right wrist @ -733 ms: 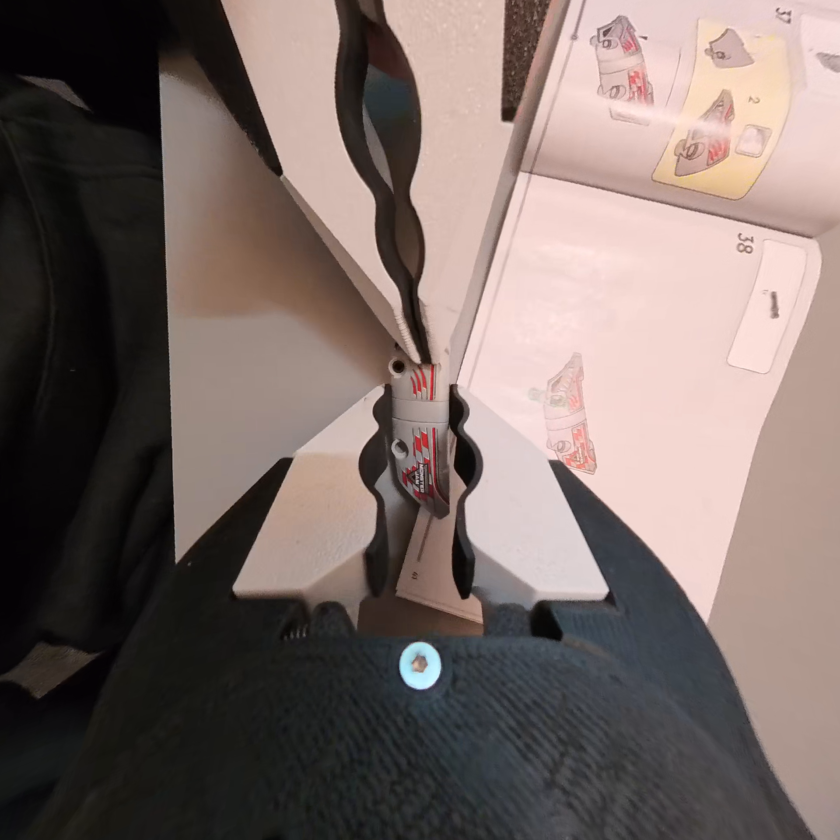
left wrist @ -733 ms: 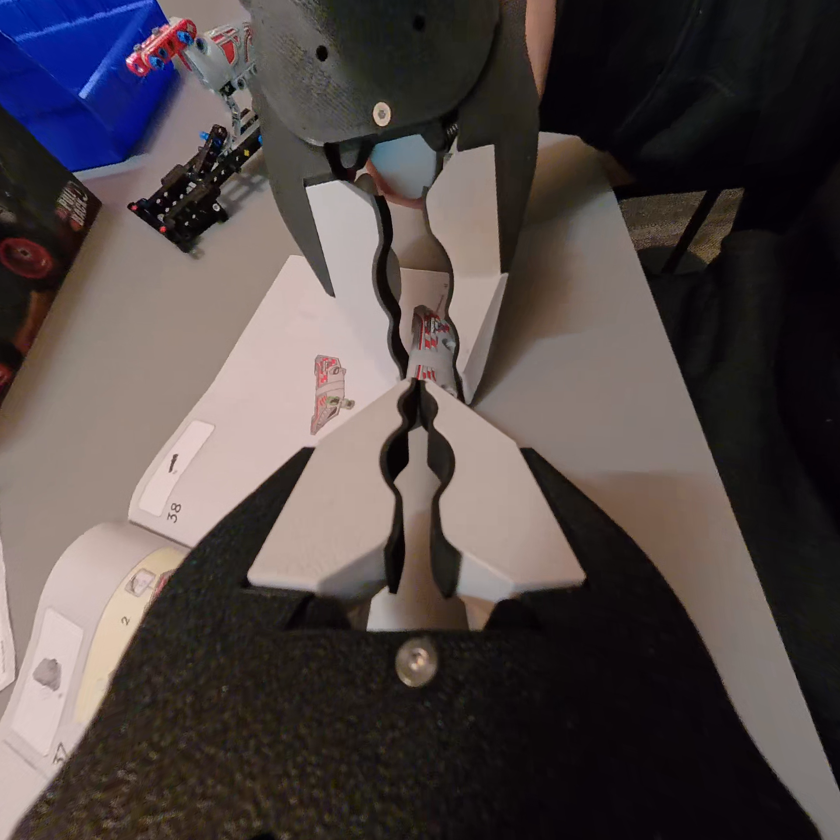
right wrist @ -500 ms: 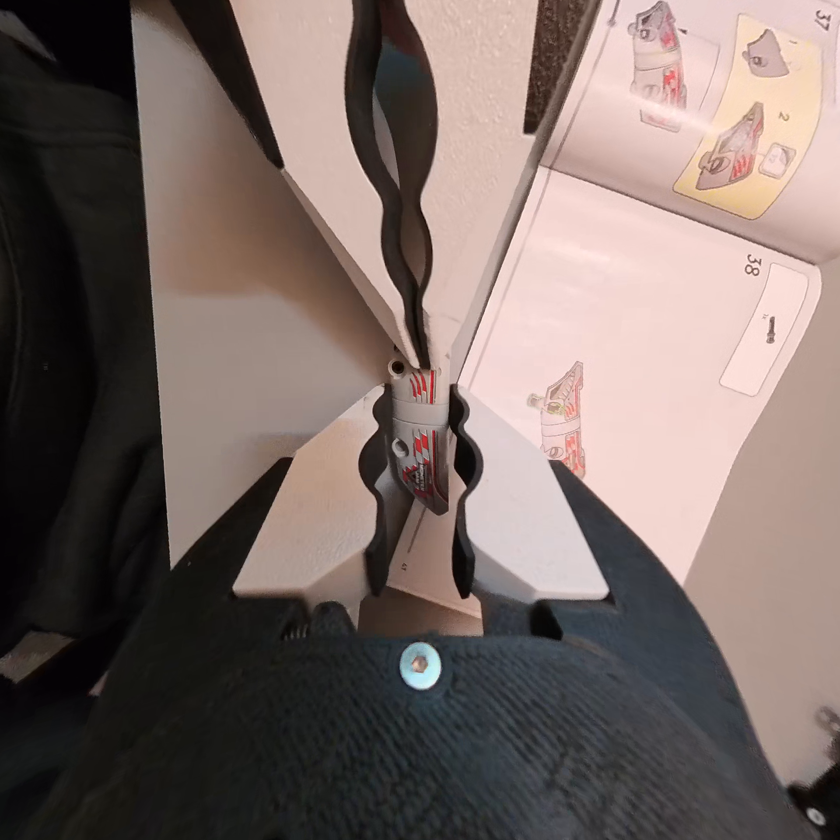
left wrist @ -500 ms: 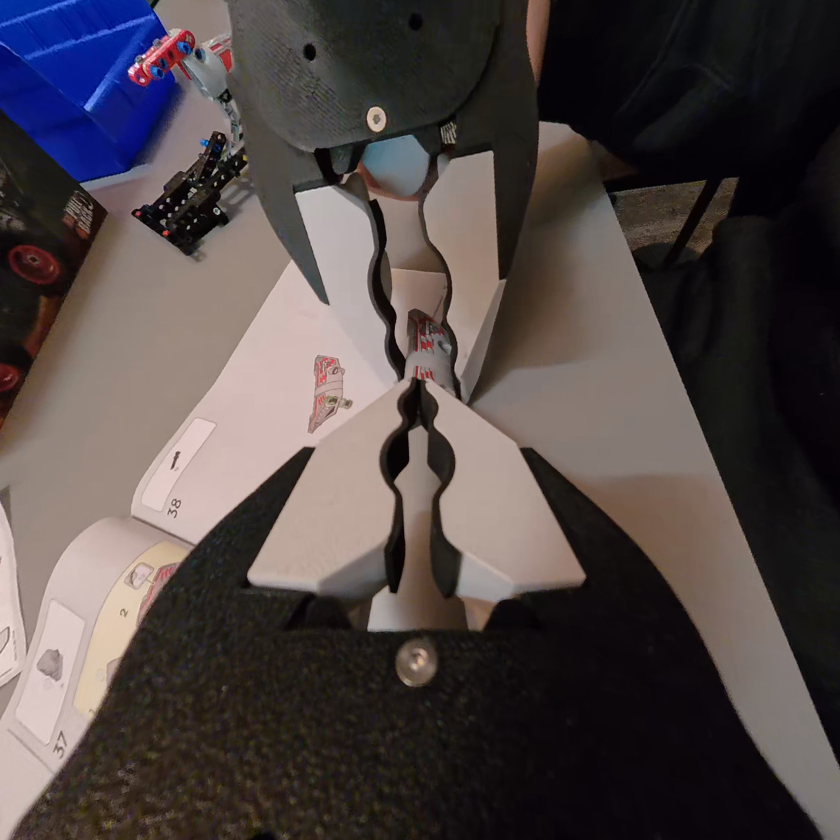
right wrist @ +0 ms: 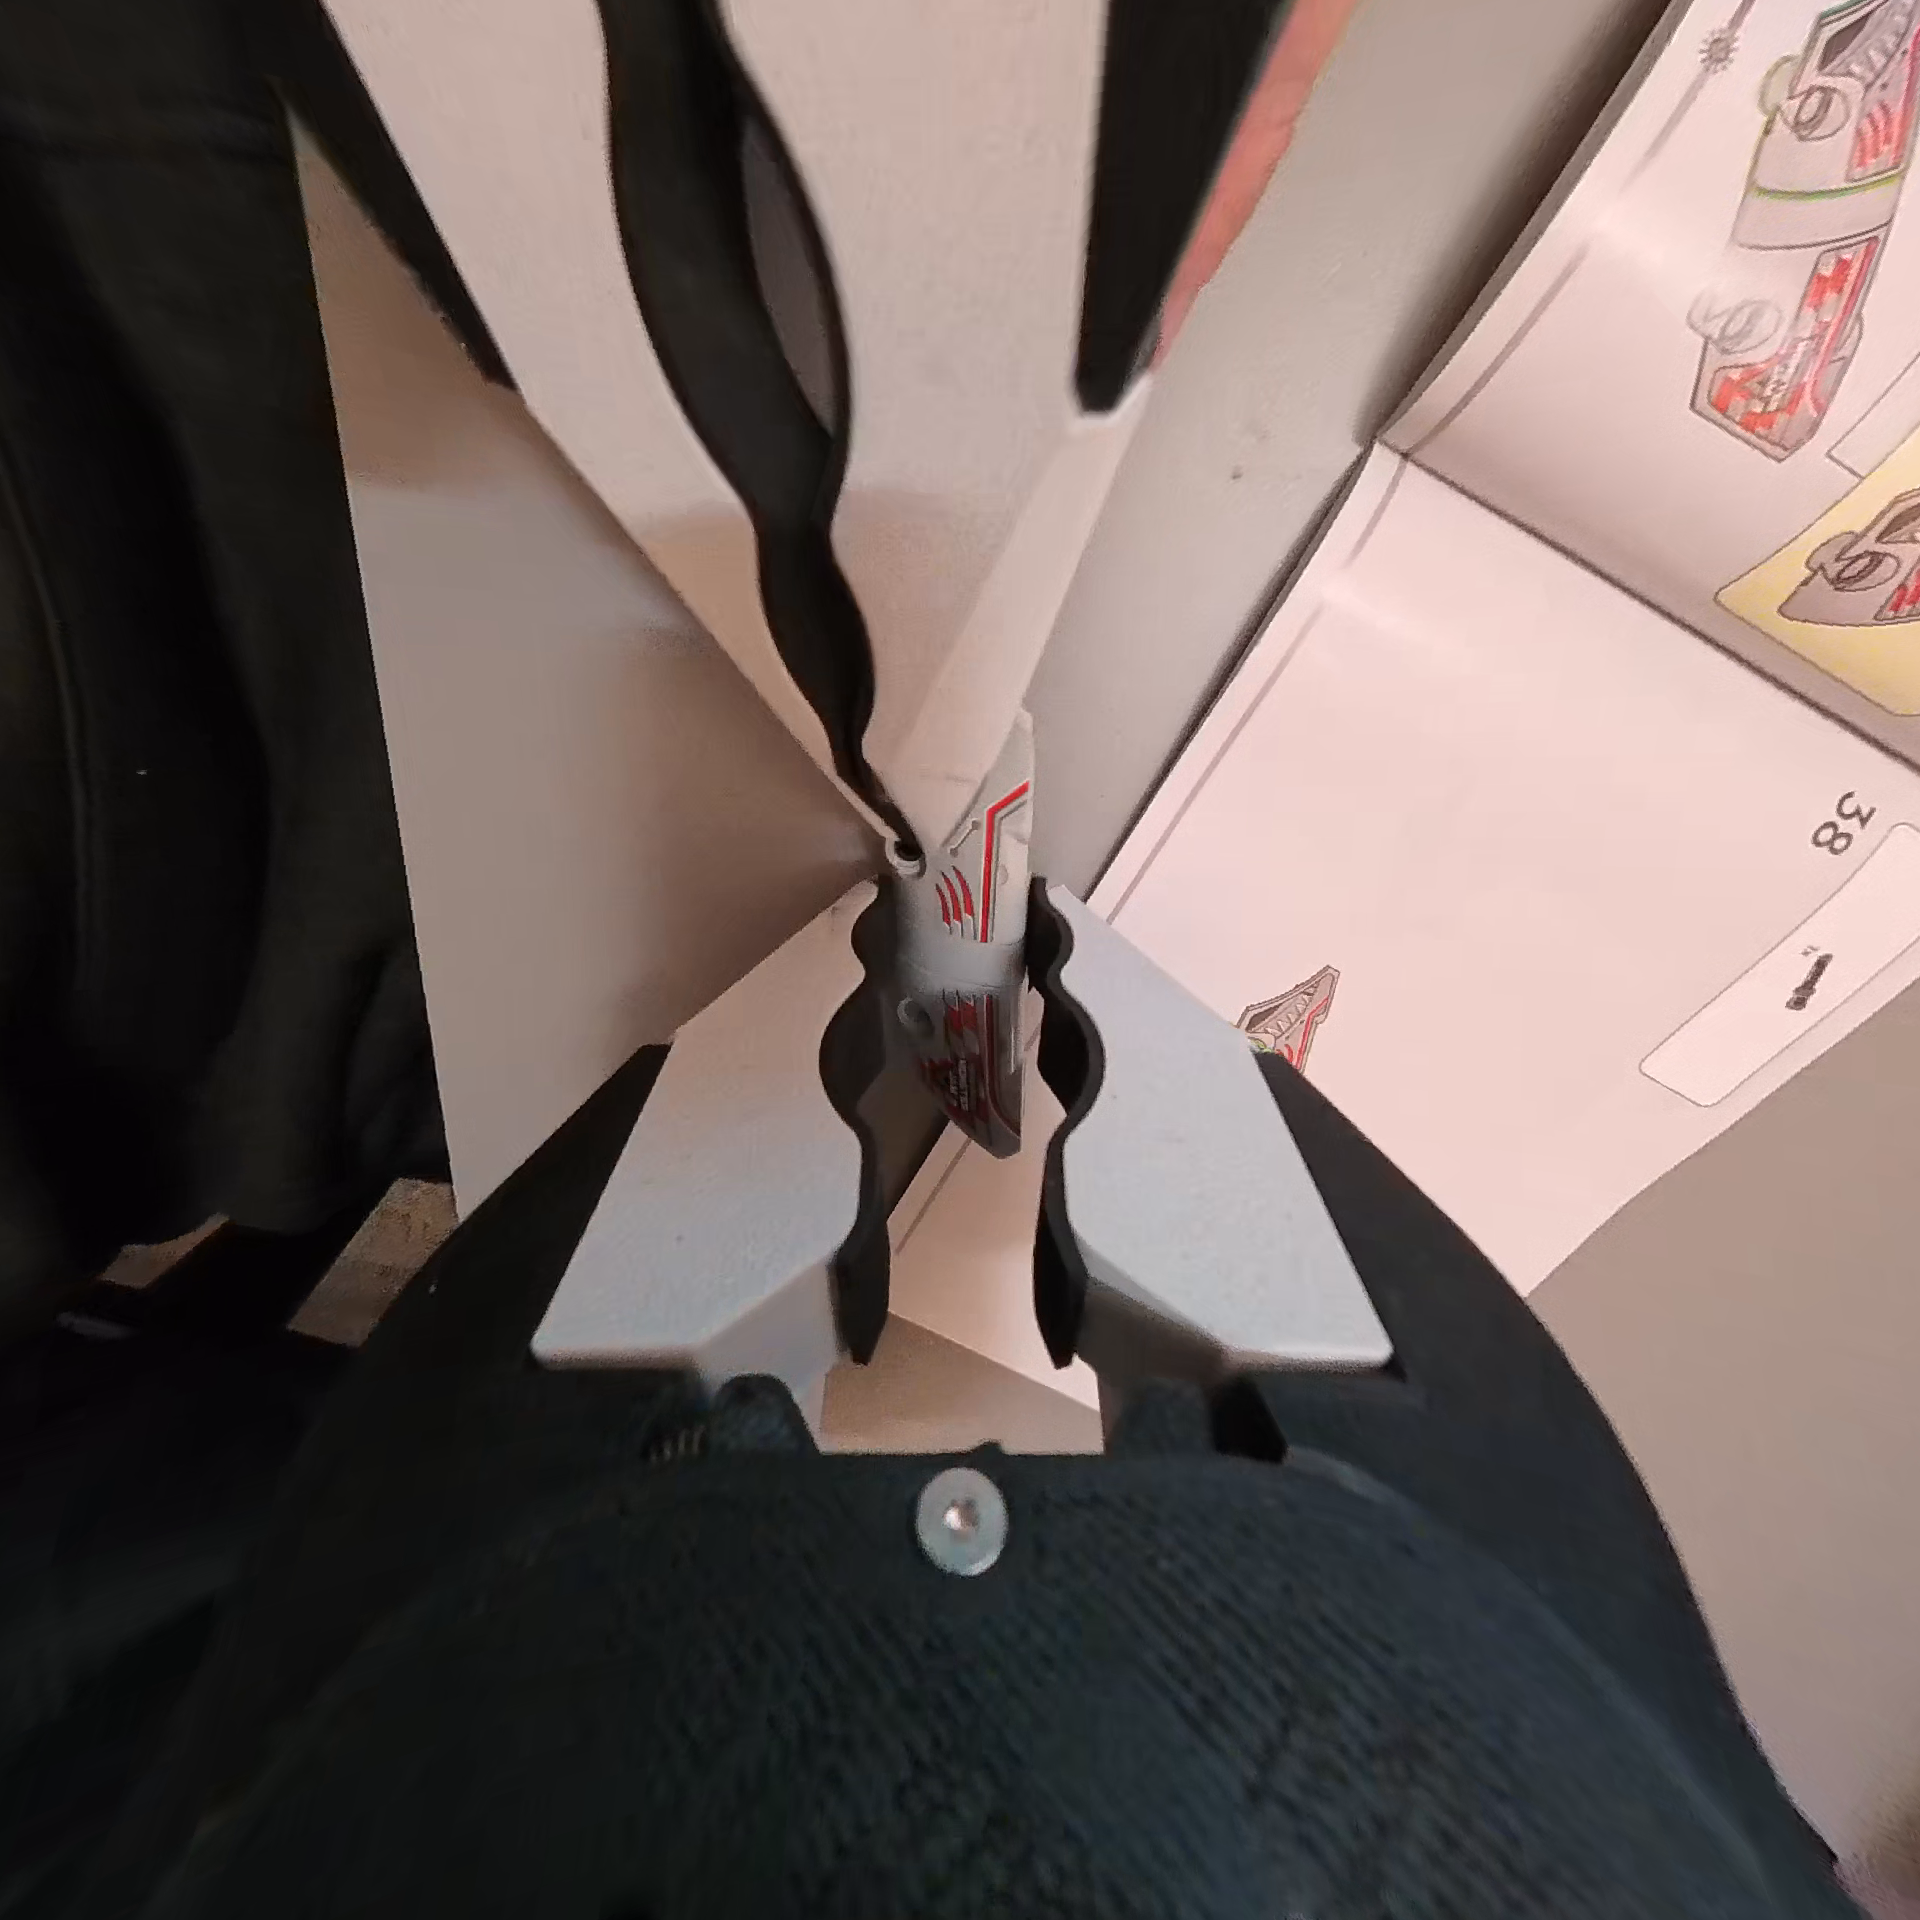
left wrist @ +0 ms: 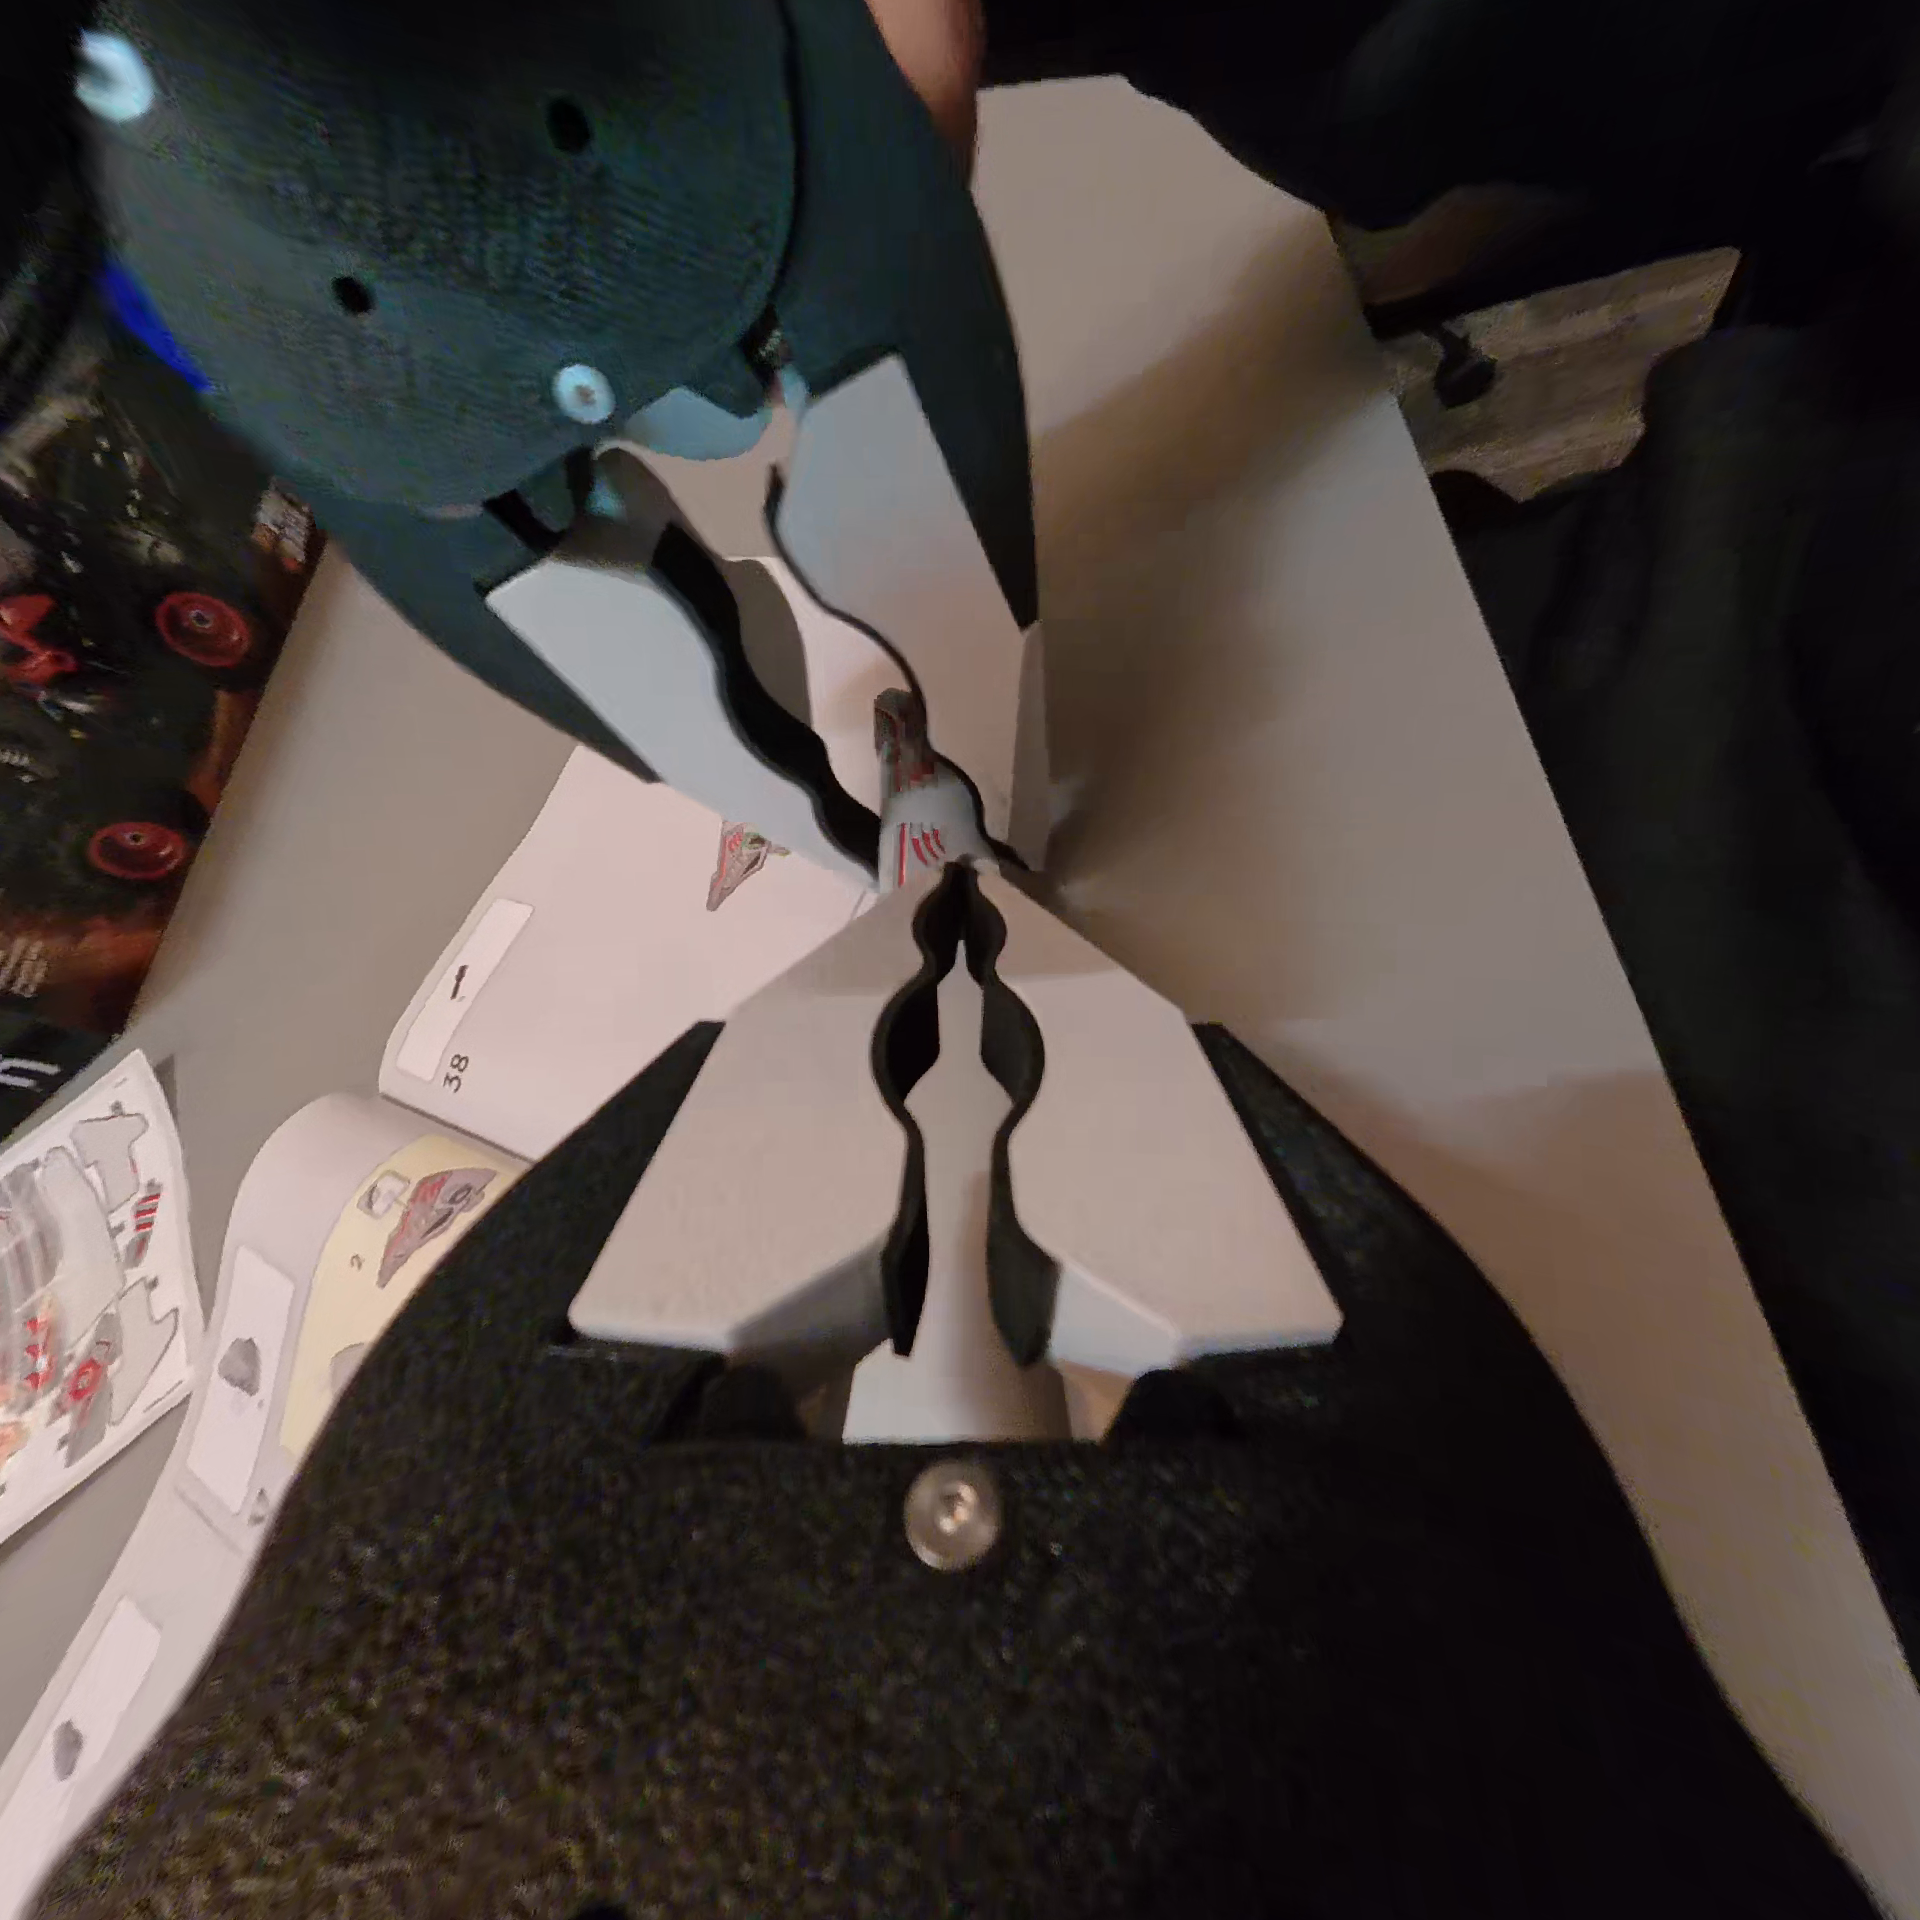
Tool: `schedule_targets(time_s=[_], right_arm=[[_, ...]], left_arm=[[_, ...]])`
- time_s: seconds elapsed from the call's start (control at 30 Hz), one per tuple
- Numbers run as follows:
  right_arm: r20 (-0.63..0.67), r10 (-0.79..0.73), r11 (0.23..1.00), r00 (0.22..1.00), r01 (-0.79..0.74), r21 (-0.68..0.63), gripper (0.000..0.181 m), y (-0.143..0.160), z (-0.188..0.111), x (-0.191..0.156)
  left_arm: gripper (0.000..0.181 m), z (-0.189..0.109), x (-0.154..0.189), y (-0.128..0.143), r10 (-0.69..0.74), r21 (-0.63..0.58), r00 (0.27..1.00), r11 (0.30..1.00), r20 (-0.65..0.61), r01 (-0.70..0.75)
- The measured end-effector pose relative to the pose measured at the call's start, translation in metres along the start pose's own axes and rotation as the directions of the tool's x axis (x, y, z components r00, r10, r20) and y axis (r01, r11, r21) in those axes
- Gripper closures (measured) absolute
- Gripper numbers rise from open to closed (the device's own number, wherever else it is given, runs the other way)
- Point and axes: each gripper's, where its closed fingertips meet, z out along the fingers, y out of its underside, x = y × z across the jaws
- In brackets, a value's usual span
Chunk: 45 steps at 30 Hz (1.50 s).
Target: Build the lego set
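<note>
Right wrist view gives us the best look: the grey panel piece (right wrist: 961, 997) with red stripes sits clamped between the pads of our right hand-held gripper (right wrist: 961, 914), up off the counter (right wrist: 582, 831). Its long axis runs straight out along the fingers, and its far end pokes past the tips. Right there our left hand-held gripper (right wrist: 888, 831) comes in from the opposite side, tips pinched together on a tiny light pin, we think; it's too small to be sure. That pin end sits at the hole on the panel's far corner, so the push looks like it has to go in line with that hole.

From the left wrist view, same deal, tip to tip: left hand-held gripper (left wrist: 961, 883), panel (left wrist: 914, 821). Below us lies the open instruction booklet (left wrist: 582, 935), with a sticker sheet (left wrist: 83, 1278) off to the side.
</note>
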Motion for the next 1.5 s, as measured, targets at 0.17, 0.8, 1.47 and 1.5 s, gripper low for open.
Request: schedule_targets(time_s=[0.17,0.8,1.47,1.5], right_arm=[[0.027,0.005,0.999,1.000,-0.004,-0.042,0.158,-0.001,0.000,0.001],[0.017,-0.018,0.986,1.000,0.021,-0.168,0.158,-0.004,0.001,0.000],[0.063,0.018,0.988,0.998,-0.008,-0.156,0.158,-0.004,0.001,0.001],[0.096,0.037,0.992,0.995,-0.024,-0.127,0.158,-0.005,0.000,0.001]], left_arm=[[0.181,0.006,0.002,0.001,0.077,-0.014,0.997,0.997,0.031,-0.076],[0.181,0.007,-0.020,-0.002,0.654,-0.311,0.728,0.748,0.203,-0.586],[0.150,-0.020,-0.013,0.000,0.612,-0.287,0.714,0.790,0.339,-0.541],[0.146,-0.019,-0.013,0.003,0.662,-0.337,0.670,0.749,0.336,-0.570]])
